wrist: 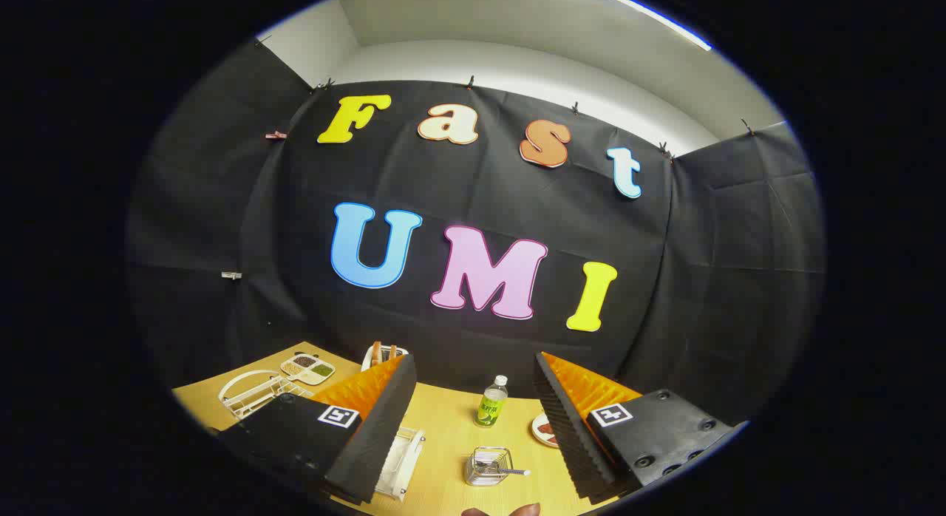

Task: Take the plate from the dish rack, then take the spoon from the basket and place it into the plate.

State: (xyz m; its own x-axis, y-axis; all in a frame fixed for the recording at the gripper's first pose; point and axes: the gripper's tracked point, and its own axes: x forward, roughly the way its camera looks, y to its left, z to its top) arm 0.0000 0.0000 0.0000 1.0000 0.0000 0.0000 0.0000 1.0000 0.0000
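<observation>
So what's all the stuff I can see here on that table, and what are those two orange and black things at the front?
Table: one, light wood, below the fingers.
Wire basket: one, silvery, between the fingers, a spoon handle sticking out.
Bottle: one, clear with green label and white cap, upright beyond the basket.
Dish rack: one, white, partly hidden behind one finger; whether it holds a plate I cannot tell.
Small plate: one, white with something dark on it, beside the other finger.
Wire rack: one, white, at the table's far side.
Divided tray: one, pale, holding grains.
White holder: one, with orange-brown sticks.
Gripper: one, black with orange fingers, open, holding nothing.
</observation>
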